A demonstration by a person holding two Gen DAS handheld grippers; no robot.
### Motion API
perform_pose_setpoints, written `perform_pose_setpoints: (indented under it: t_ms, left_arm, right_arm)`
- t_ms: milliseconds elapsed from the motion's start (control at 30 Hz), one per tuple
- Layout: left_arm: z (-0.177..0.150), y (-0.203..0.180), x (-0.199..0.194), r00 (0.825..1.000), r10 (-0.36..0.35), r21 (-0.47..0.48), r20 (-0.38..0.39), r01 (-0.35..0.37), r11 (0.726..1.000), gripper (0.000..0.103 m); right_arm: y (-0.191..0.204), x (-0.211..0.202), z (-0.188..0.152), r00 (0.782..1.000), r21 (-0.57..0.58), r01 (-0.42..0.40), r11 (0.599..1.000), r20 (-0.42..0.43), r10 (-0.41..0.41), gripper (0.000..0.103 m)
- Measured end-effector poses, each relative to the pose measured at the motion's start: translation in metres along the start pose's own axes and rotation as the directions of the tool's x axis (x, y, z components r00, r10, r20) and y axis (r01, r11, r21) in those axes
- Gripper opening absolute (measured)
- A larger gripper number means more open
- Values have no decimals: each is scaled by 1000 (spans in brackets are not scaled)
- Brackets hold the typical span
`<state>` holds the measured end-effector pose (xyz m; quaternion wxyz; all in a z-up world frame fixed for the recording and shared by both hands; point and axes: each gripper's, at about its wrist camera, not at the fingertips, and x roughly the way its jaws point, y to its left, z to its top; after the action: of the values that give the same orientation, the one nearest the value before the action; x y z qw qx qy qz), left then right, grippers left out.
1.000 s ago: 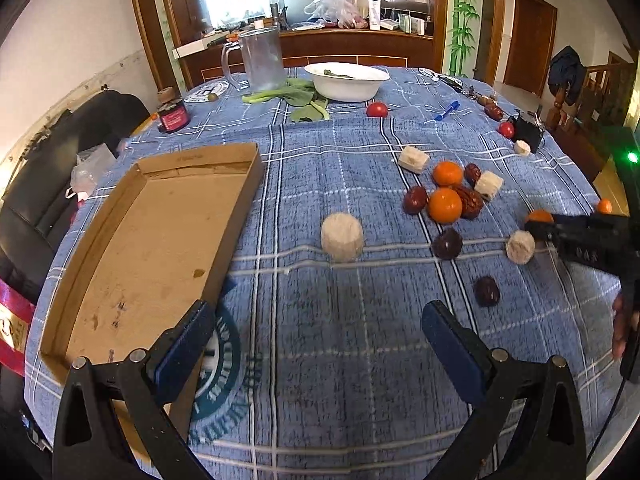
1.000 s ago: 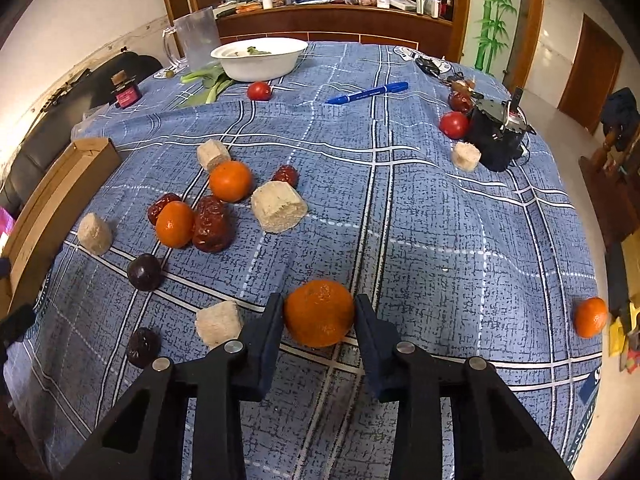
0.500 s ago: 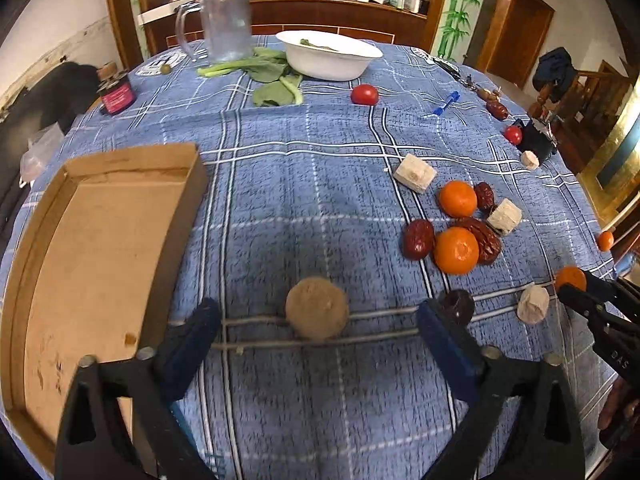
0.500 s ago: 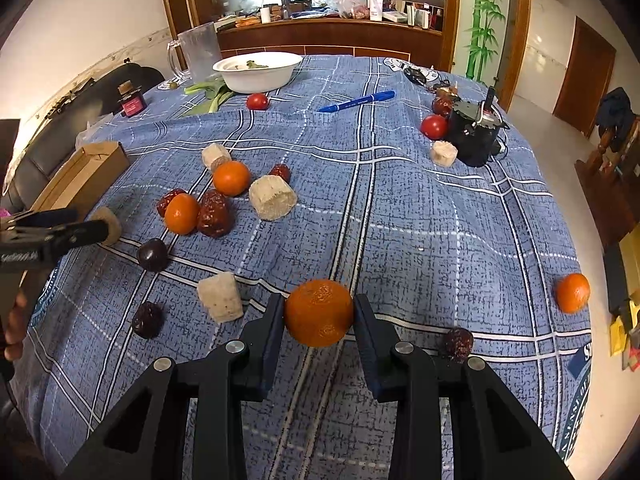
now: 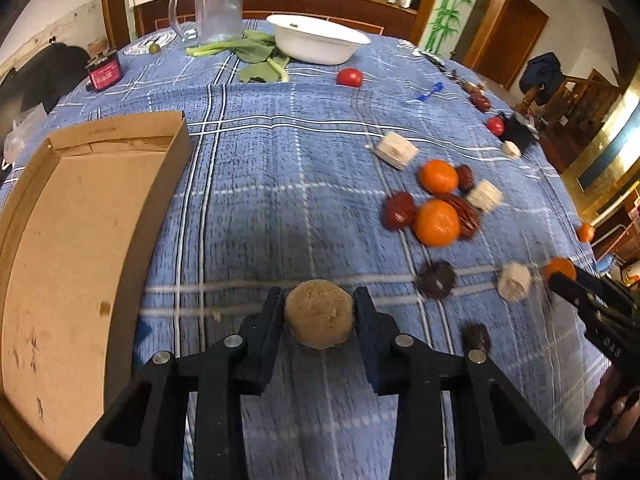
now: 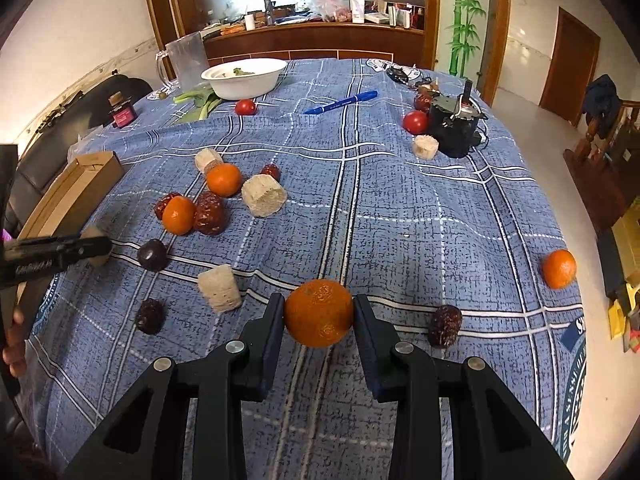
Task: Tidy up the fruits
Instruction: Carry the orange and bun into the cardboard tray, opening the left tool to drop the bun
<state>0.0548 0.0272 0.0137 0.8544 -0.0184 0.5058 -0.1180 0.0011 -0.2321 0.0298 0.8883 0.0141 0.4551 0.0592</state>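
My left gripper [image 5: 319, 312] is shut on a round tan chunk [image 5: 319, 318] on the blue plaid cloth, just right of the open cardboard tray [image 5: 60, 240]. My right gripper [image 6: 319, 314] is shut on an orange [image 6: 319, 312] and holds it over the cloth. It shows at the right edge of the left wrist view [image 5: 560, 270]. Two oranges [image 5: 437, 222], dark red dates [image 5: 399, 210] and pale chunks [image 5: 396, 151] lie in a cluster at mid-right. Another orange [image 6: 559, 269] lies alone at the far right.
A white bowl [image 5: 316, 42], greens [image 5: 256, 56], a glass jug [image 5: 218, 4] and a small red jar [image 5: 103, 74] stand at the far end. Tomatoes [image 6: 245, 107], a blue pen [image 6: 342, 102] and a black device [image 6: 456, 130] lie on the right side.
My left gripper has moved forward to the tan chunk and shut on it. My right gripper has kept hold of the orange and lifted a little.
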Motion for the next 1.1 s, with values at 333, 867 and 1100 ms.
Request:
perform_pose_setpoints:
  t_ms: [333, 867, 1100]
  left_arm:
    - [-42, 3, -53, 996, -54, -17, 69, 55, 998, 34]
    - [-64, 111, -131, 974, 84, -164, 209, -50, 985, 34]
    - [-74, 177, -143, 962, 185, -262, 203, -128, 956, 34]
  right_arm:
    - [45, -25, -16, 1000, -48, -4, 999, 20, 5, 37]
    - [203, -17, 9, 982, -257, -181, 949, 10, 190, 37]
    - [277, -7, 23, 963, -355, -258, 898, -17, 270, 37]
